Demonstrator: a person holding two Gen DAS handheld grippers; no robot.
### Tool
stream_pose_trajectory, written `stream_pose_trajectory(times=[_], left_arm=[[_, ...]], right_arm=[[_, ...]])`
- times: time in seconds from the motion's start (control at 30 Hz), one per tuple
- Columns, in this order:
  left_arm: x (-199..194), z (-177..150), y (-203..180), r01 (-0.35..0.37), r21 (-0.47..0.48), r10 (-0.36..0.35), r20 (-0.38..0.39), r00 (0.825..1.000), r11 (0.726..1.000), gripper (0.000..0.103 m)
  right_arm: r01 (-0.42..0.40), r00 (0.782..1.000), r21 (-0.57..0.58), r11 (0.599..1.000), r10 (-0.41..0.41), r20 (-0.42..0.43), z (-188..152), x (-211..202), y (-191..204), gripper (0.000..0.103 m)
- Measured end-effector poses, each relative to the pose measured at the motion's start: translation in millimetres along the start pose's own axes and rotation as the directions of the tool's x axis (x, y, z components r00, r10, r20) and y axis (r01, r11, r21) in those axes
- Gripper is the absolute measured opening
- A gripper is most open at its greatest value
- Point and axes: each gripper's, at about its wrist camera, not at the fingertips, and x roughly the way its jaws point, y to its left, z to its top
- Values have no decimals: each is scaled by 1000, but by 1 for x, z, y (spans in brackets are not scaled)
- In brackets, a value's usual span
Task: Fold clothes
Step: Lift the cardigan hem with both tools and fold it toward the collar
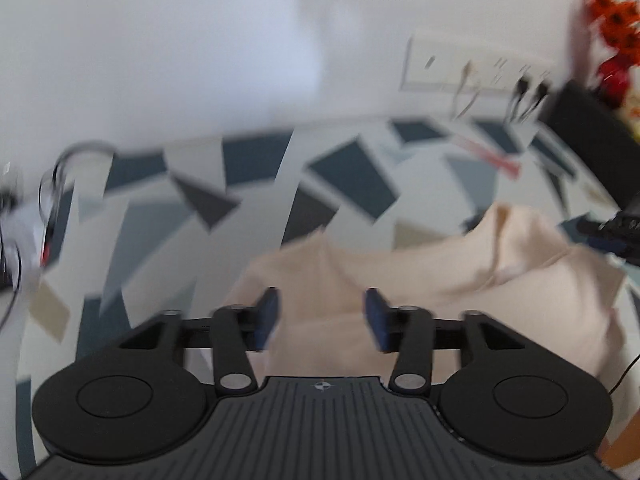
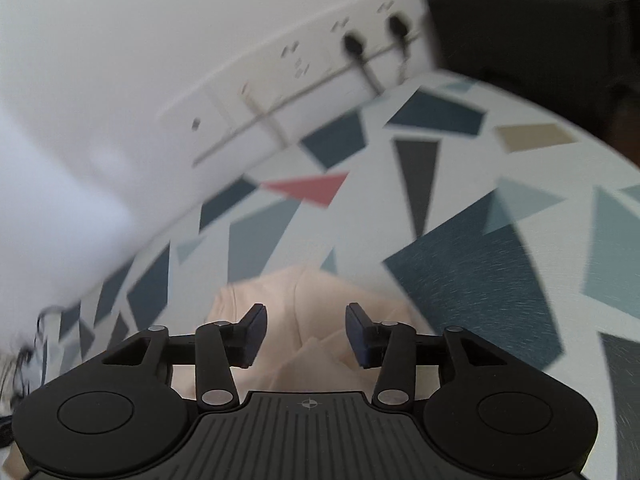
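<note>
At the bottom of the left wrist view the left gripper (image 1: 320,316) stands released, its blue pads wide apart with nothing between them, and the cream garment (image 1: 420,280) fills the gap beyond them. The right gripper (image 2: 304,334) shows the same in its own view: pads spread, grasping nothing, hanging over the cream garment (image 2: 320,320), which sits low in the middle of that frame with a couple of overlapped layers near the right pad.

The garment lies bunched on the patterned tablecloth (image 1: 180,220), lower right of centre in the left view, with a raised ridge and rumpled edges. It could fit a heap waiting to be spread or a rough fold just let go; the pictures do not settle which.

Both views are smeared by motion, so a closing pinch risks landing off the hem, or catching several layers at once and dragging the whole bundle instead of one edge. A pad could also snag the tablecloth (image 2: 480,280) along with the fabric.

Further back, at the left edge of the left view, loose cables (image 1: 52,184) lie on the table, where a wide sweep could hook them. Against the wall, upper right, plugged leads hang from a socket strip (image 1: 476,68), and a dark box (image 2: 532,28) stands beside it.
</note>
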Motion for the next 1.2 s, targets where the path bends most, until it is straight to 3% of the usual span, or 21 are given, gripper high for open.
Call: stream_pose_trajectory(times=[0.17, 0.4, 0.53, 0.67, 0.7, 0.73, 0.8, 0.93, 1.07, 1.13, 1.2], left_arm=[[-24, -12, 27, 65, -28, -64, 55, 996, 997, 64], [-7, -62, 84, 50, -256, -66, -58, 996, 966, 64], [1, -83, 107, 103, -416, -145, -73, 987, 904, 64], [5, -102, 124, 189, -576, -255, -36, 966, 795, 64], [5, -103, 125, 198, -590, -264, -26, 964, 782, 59], [3, -102, 125, 203, -590, -264, -18, 964, 782, 43], [0, -99, 123, 212, -589, -262, -1, 965, 780, 29], [-6, -94, 120, 229, -586, -260, 33, 965, 777, 16], [-13, -90, 118, 246, -583, -257, 66, 964, 774, 11], [-19, -84, 114, 249, -567, -236, 99, 967, 785, 10], [-25, -76, 111, 255, -550, -220, 129, 967, 795, 10]], right_arm=[[42, 996, 78, 996, -48, 80, -16, -46, 5, 49], [84, 991, 100, 991, -94, 97, -45, -83, 8, 50], [104, 993, 134, 985, -112, 48, -63, -83, 5, 50], [78, 997, 191, 978, -79, -5, -72, -74, 2, 50], [73, 997, 205, 976, -71, -17, -73, -71, 2, 50], [69, 998, 213, 975, -65, -24, -73, -68, 2, 50], [63, 998, 218, 974, -57, -35, -72, -62, 2, 50], [59, 997, 230, 971, -45, -66, -67, -47, -1, 50], [45, 996, 285, 957, -22, -85, -66, -38, -9, 50], [42, 997, 284, 958, -22, -73, -63, -39, -9, 39], [34, 998, 266, 963, -21, -54, -57, -43, -6, 13]])
